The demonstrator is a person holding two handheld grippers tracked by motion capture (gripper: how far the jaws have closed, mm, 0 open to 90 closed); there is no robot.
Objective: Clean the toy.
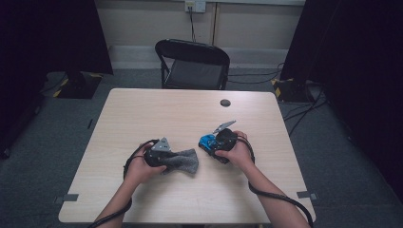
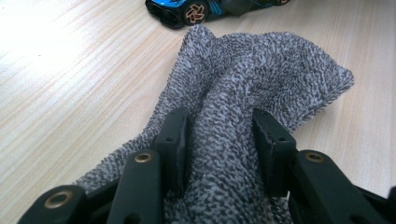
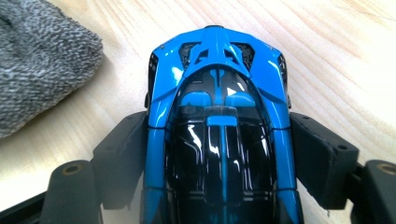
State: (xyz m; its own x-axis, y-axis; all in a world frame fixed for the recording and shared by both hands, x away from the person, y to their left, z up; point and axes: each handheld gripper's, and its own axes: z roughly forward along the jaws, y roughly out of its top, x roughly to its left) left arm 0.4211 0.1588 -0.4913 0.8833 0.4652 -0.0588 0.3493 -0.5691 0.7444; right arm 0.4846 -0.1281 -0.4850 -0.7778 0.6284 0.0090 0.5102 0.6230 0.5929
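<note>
A grey knitted cloth (image 1: 186, 161) lies bunched on the wooden table (image 1: 157, 114), just left of centre. My left gripper (image 1: 167, 156) is shut on a fold of it; in the left gripper view the cloth (image 2: 266, 70) bulges up between the two black pads (image 2: 173, 140). A blue and black toy car (image 1: 207, 141) stands on the table to the cloth's right. My right gripper (image 1: 215, 144) straddles it from behind, and in the right gripper view the car (image 3: 219, 93) sits between the pads (image 3: 122, 154), which press against its sides.
A black folding chair (image 1: 192, 64) stands behind the table's far edge. A small dark round hole (image 1: 225, 102) sits in the tabletop near the back. Cables trail from both grippers over the front edge. The car's nose (image 2: 187, 10) is close to the cloth's far tip.
</note>
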